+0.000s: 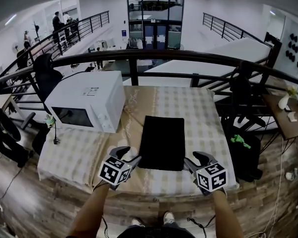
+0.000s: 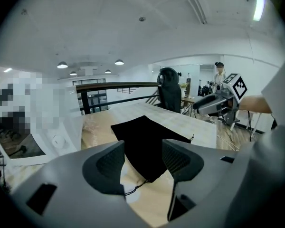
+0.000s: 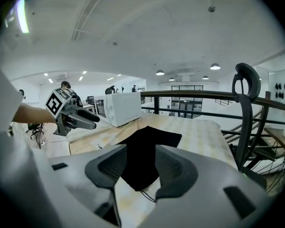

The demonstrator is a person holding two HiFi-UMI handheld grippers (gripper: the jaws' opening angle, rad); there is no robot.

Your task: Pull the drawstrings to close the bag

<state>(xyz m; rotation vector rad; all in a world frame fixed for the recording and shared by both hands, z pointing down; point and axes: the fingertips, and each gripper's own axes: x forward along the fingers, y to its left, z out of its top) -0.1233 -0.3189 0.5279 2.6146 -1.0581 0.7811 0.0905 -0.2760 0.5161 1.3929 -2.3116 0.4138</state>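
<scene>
A flat black drawstring bag (image 1: 162, 142) lies in the middle of the checked tablecloth (image 1: 203, 118), its mouth end towards me. My left gripper (image 1: 131, 155) hovers off its near left corner, and my right gripper (image 1: 192, 158) off its near right corner. In the left gripper view the jaws (image 2: 143, 160) stand open and empty, with the bag (image 2: 147, 141) beyond them and a thin black drawstring (image 2: 135, 188) trailing from its corner. The right gripper's jaws (image 3: 140, 163) are open too, nothing between them; the bag's corner (image 3: 145, 151) and its cord (image 3: 147, 194) lie just ahead.
A white microwave (image 1: 87, 102) stands on the table's far left. A dark railing (image 1: 139, 58) runs behind the table, with a black chair (image 3: 244, 108) at the right. The table's front edge (image 1: 154, 192) is just below the grippers.
</scene>
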